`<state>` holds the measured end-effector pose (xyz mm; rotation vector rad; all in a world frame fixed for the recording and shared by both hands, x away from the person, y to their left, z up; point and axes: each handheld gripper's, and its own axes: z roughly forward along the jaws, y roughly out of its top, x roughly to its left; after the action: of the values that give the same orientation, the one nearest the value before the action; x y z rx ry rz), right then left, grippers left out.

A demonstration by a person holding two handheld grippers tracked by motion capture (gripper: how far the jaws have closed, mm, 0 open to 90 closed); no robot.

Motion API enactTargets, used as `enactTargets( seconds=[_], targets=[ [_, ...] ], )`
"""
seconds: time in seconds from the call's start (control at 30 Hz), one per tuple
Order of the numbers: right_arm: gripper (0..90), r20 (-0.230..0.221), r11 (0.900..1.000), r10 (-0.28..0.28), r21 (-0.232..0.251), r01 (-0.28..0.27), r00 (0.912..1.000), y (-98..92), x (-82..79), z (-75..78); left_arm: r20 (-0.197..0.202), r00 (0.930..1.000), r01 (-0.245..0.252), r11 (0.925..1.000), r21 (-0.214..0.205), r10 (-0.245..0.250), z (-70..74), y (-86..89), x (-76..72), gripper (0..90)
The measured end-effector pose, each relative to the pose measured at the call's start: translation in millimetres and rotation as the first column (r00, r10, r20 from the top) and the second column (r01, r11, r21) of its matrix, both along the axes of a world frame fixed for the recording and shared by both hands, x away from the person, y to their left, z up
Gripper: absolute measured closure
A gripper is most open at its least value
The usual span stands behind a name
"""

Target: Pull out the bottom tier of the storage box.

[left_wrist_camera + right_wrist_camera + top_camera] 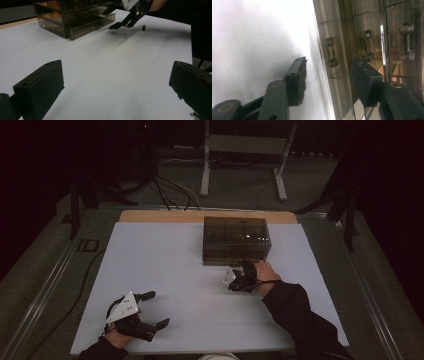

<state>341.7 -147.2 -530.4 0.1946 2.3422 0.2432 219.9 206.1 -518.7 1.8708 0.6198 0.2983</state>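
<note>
White board (165, 270) covers tabletop; strip of bare wood (160, 216) shows along far edge. Small dark object (143, 28), maybe a screw or knob, too small to tell, sits on the board in left gripper view. Beyond table: grey metal stand (245, 150) w/ two legs on dark floor, black cables (170, 190) running under it. Metal rail (45, 290) along table's left side, w/ one more cable (85, 280) beside it. Background v. dark.
</note>
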Motion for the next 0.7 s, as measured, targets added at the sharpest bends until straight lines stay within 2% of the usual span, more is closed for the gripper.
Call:
enactTargets(
  seconds=[0.17, 0.27, 0.33, 0.37, 0.47, 0.5, 0.53, 0.57, 0.6, 0.67, 0.7],
  targets=[
    [34.9, -0.073, 0.9985, 0.009, 0.055, -0.005, 0.9973, -11.2, 2.7, 8.2, -0.001, 1.0, -0.003, 1.0, -0.002, 0.003, -0.1, 0.5, 0.1, 0.8],
    [28.6, -0.121, 0.9965, 0.006, 0.084, 0.004, 0.9926, -17.7, 4.6, 11.7, 0.002, 1.0, 0.0, 1.0, -0.002, 0.0, 0.5, 0.3, 0.0, 0.7],
    [26.4, -0.133, 0.9958, 0.003, 0.091, 0.009, 0.991, -20.4, 5.6, 12.7, 0.001, 1.0, 0.0, 1.0, 0.0, 0.0, 0.3, 0.3, 0.0, 0.7],
    [21.9, -0.16, 0.9937, 0.0, 0.111, 0.018, 0.9871, -25.2, 7.0, 15.3, 0.0, 1.0, -0.001, 1.0, -0.001, 0.001, 0.1, 0.3, 0.1, 0.8],
    [18.8, -0.18, 0.9912, 0.004, 0.131, 0.02, 0.9836, -28.8, 7.8, 17.7, 0.002, 1.0, -0.001, 1.0, -0.002, 0.001, 0.5, 0.4, 0.0, 0.7],
    [14.8, -0.198, 0.989, 0.005, 0.146, 0.024, 0.9801, -31.2, 8.5, 19.6, 0.001, 1.0, -0.002, 1.0, -0.002, 0.002, 0.4, 0.4, 0.1, 0.7],
    [10.4, -0.239, 0.9869, 0.012, 0.159, 0.026, 0.971, -34.9, 10.0, 22.5, -0.001, 1.0, -0.004, 1.0, -0.001, 0.004, 0.0, 0.3, 0.1, 0.7],
    [10.4, -0.239, 0.9869, 0.012, 0.159, 0.026, 0.971, -34.9, 10.0, 22.5, -0.001, 1.0, -0.004, 1.0, -0.001, 0.004, 0.0, 0.3, 0.1, 0.8],
    [6.8, -0.268, 0.9835, 0.013, 0.177, 0.036, 0.9635, -38.3, 11.4, 25.8, 0.0, 1.0, -0.001, 1.0, -0.001, 0.001, 0.3, 0.3, 0.2, 0.7],
    [4.2, -0.29, 0.9812, 0.016, 0.189, 0.04, 0.9569, -41.3, 12.9, 29.0, 0.002, 1.0, -0.001, 1.0, -0.001, 0.001, 0.4, 0.3, 0.1, 0.8],
    [4.2, -0.29, 0.9812, 0.016, 0.189, 0.04, 0.9569, -41.3, 12.9, 29.0, 0.002, 1.0, -0.001, 1.0, -0.001, 0.001, 0.4, 0.3, 0.1, 0.8]
  ],
)
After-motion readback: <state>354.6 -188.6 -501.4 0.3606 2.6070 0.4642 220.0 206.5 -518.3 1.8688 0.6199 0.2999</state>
